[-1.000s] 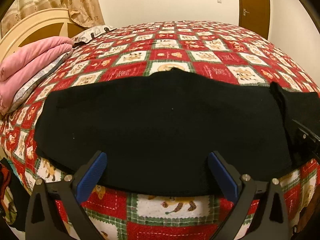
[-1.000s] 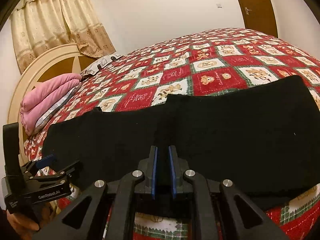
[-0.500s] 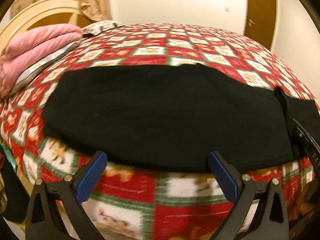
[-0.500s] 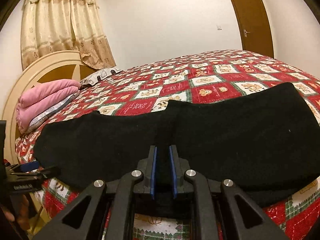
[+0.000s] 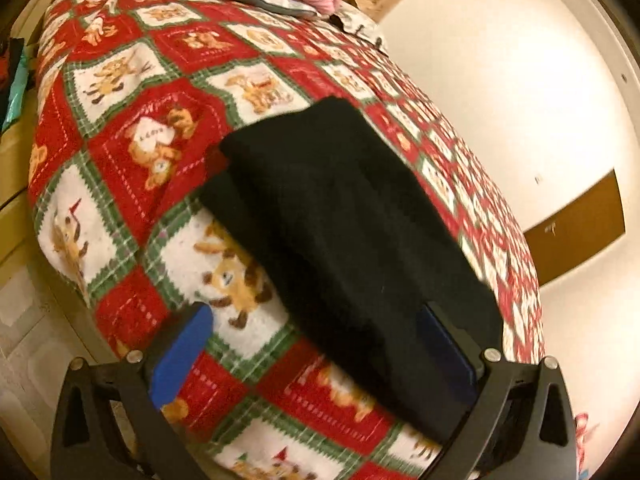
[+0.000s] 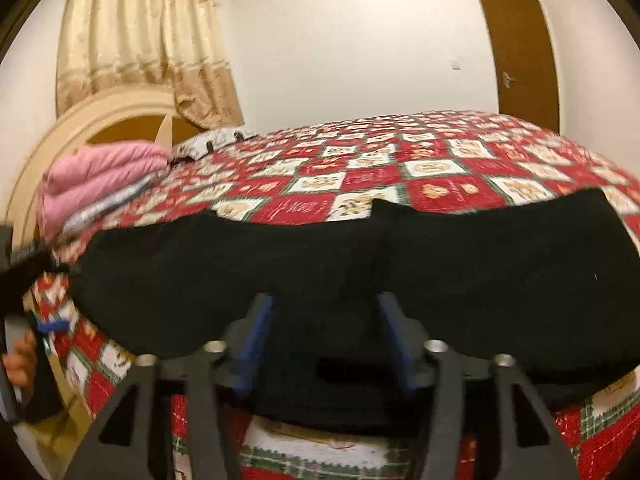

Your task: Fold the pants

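Note:
Black pants (image 6: pixel 460 272) lie spread lengthwise along the near edge of the bed, folded leg on leg. In the left wrist view the pants (image 5: pixel 344 216) run away from the camera, and their near end lies over the right finger. My left gripper (image 5: pixel 316 344) is open, tilted, at the pants' left end. It also shows at the far left of the right wrist view (image 6: pixel 44 320). My right gripper (image 6: pixel 326 336) is open, its jaws apart around the pants' near edge at the middle.
The bed has a red, white and green bear-patterned quilt (image 6: pixel 440 168). Folded pink bedding (image 6: pixel 100 180) lies by the cream headboard (image 6: pixel 120 112). A curtain (image 6: pixel 140 40) and a brown door (image 6: pixel 520 52) stand behind. The bed edge drops to the floor (image 5: pixel 24 320) at left.
My right gripper has opened from shut on the pants' edge. My left gripper has swung left and rolled to the pants' left end, its right finger now under the cloth.

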A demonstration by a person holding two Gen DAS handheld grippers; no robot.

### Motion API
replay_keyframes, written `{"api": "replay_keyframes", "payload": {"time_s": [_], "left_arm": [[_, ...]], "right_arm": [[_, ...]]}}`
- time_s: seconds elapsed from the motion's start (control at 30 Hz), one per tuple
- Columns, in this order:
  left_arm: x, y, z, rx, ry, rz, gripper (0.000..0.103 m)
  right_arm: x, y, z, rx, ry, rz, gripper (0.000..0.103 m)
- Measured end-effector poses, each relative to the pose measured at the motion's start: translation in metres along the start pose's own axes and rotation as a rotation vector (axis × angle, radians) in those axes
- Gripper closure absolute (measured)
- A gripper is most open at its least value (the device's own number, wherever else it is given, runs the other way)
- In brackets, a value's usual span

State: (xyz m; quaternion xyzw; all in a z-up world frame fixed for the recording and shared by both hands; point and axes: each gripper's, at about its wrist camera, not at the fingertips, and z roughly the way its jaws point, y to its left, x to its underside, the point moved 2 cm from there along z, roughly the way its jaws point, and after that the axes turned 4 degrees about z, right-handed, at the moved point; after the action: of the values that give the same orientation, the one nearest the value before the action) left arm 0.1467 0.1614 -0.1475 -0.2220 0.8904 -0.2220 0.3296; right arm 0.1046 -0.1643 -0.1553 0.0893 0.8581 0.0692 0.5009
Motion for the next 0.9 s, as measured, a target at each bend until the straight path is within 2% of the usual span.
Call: {"api": "replay_keyframes", "payload": {"time_s": [0.13, 0.17, 0.23, 0.27, 0.33, 0.4, 0.43, 0.57, 0.73, 0.83, 0.9], "left_arm": [[-0.009, -0.009, 0.002, 0.07, -0.046, -0.037, 0.004], [-0.011, -0.01, 0.005, 0.103, -0.057, -0.054, 0.009], [-0.013, -0.005, 0.008, 0.109, -0.08, -0.094, 0.014], [-0.013, -0.002, 0.008, 0.116, -0.093, -0.117, 0.02], [-0.016, 0.008, 0.002, 0.125, -0.108, -0.135, 0.037], [-0.019, 0.01, 0.0, 0.112, -0.116, -0.121, 0.083], [-0.021, 0.011, 0.001, 0.105, -0.116, -0.115, 0.089], [-0.023, 0.003, 0.0, 0.073, -0.123, -0.064, 0.091], [-0.024, -0.017, -0.011, 0.018, -0.173, 0.049, 0.093], [-0.028, -0.049, -0.026, 0.016, -0.238, 0.179, 0.093], [-0.024, -0.084, -0.039, 0.045, -0.301, 0.312, 0.093]], "right_arm": [[0.003, 0.008, 0.0, 0.026, 0.002, -0.042, 0.037], [0.003, 0.007, 0.0, 0.02, 0.001, -0.035, 0.037], [0.003, 0.005, 0.0, 0.009, 0.002, -0.023, 0.037], [0.003, 0.004, -0.001, 0.005, 0.002, -0.02, 0.037], [0.002, 0.004, -0.001, 0.005, 0.0, -0.019, 0.037], [0.001, 0.005, -0.001, 0.005, 0.002, -0.021, 0.037], [0.001, 0.004, -0.001, 0.004, 0.006, -0.02, 0.037], [-0.008, -0.002, -0.008, -0.015, 0.04, 0.04, 0.037], [-0.024, -0.014, -0.04, -0.033, -0.038, 0.096, 0.037], [-0.038, -0.037, -0.061, -0.023, -0.087, 0.18, 0.037], [-0.046, -0.06, -0.068, -0.009, -0.094, 0.27, 0.037]]}}
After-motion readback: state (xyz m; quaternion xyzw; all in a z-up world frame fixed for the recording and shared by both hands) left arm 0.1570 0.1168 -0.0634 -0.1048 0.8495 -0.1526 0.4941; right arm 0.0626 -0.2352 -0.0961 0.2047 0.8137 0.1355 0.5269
